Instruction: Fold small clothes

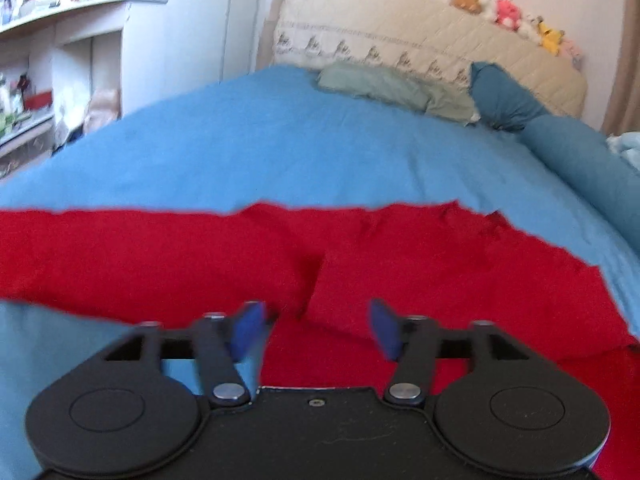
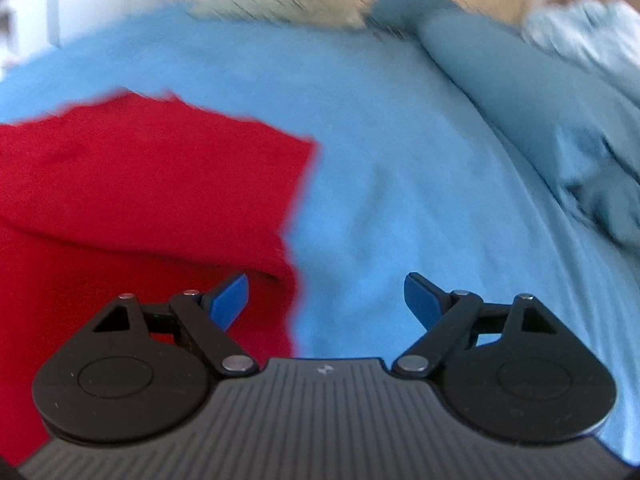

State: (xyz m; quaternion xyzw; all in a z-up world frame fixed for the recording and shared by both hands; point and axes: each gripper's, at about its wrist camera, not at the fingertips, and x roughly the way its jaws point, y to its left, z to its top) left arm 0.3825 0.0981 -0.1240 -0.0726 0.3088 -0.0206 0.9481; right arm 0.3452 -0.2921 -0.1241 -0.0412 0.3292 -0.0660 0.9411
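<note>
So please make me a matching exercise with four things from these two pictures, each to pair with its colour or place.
Things:
1. garment
2. bed sheet
3. plush toys
4. bolster

Colour or place:
A. on top of the cream headboard
B. red, lying below both open tools
C. dark teal, along the right side of the bed
D. light blue, spread under the garment

Pairs: 1-B, 2-D, 3-A, 4-C

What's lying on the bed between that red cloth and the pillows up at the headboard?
Nothing: the left wrist view shows only bare blue bedsheet between the red cloth and the pillows.
</note>
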